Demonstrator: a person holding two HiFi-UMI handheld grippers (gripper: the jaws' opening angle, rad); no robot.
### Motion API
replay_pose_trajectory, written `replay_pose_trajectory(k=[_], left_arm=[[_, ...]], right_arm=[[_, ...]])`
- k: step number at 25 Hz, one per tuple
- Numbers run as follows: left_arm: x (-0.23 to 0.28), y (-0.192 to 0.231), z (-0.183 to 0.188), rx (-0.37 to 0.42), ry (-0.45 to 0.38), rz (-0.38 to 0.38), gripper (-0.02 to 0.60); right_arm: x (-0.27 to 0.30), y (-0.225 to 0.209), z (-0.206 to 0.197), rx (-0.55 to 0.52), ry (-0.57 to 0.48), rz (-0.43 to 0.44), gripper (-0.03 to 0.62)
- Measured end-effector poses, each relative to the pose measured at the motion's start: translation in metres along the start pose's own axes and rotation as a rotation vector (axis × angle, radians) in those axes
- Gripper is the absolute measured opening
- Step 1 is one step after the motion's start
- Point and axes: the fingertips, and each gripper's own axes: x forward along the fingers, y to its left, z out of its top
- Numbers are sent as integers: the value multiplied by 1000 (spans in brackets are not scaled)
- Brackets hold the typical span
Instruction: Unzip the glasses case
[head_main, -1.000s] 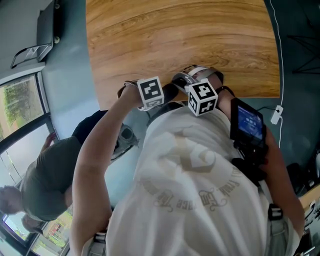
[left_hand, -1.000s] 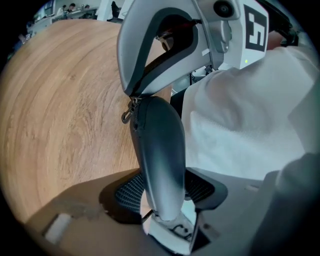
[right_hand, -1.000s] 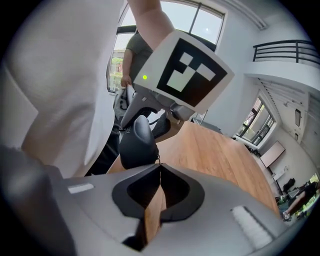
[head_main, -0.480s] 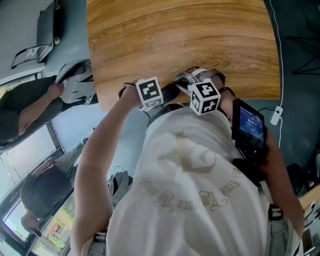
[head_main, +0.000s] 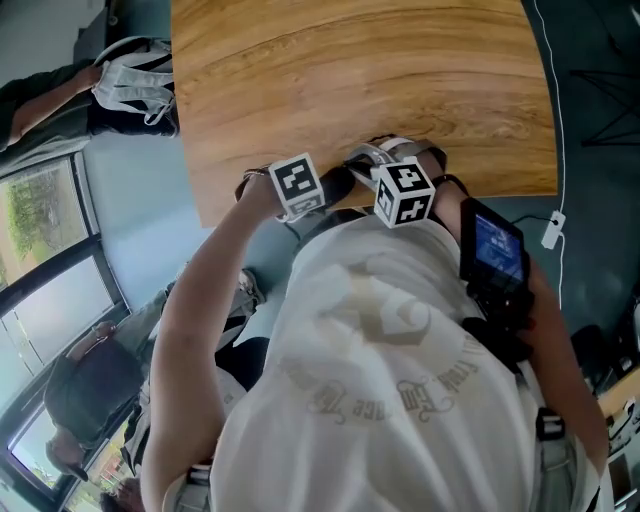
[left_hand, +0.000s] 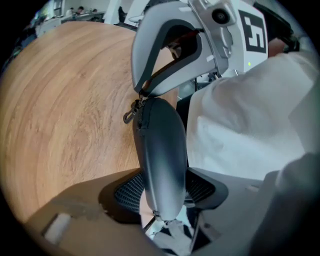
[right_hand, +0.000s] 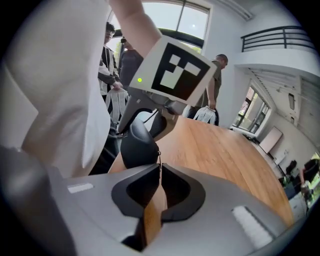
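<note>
One case (left_hand: 162, 155) is clamped between the closing fingers (left_hand: 127, 189) of the left gripper (left_hand: 164, 190), at the near edge of the single wooden table (head_main: 350, 90). Its zip pull (right_hand: 159, 160) is pinched by the right gripper (right_hand: 159, 175), the second of two, fingers clenched. Several people (right_hand: 216, 85) are seen standing beside tall windows (right_hand: 185, 20).

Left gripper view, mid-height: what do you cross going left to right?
wooden table → small metal clip hanging at the case's left edge → glasses case → white shirt
</note>
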Motion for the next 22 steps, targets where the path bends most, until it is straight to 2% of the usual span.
replay_pose_trajectory(k=[4,9,15,22], left_arm=[[-17,25,4,-153,-129,17,279],[-34,51,3,-256,-217,-5,288],[-46,71,20,-196,-174,48,291],[-42,106,26,-143,-96,43,299]], right_arm=[[-8,-27,-16,193,-5,-114,44],[-22,-27,-36,367,5,-187,44],[-46,-10,-47,457,19,-241,44],[-53,-5,-69,540,44,-299,44]])
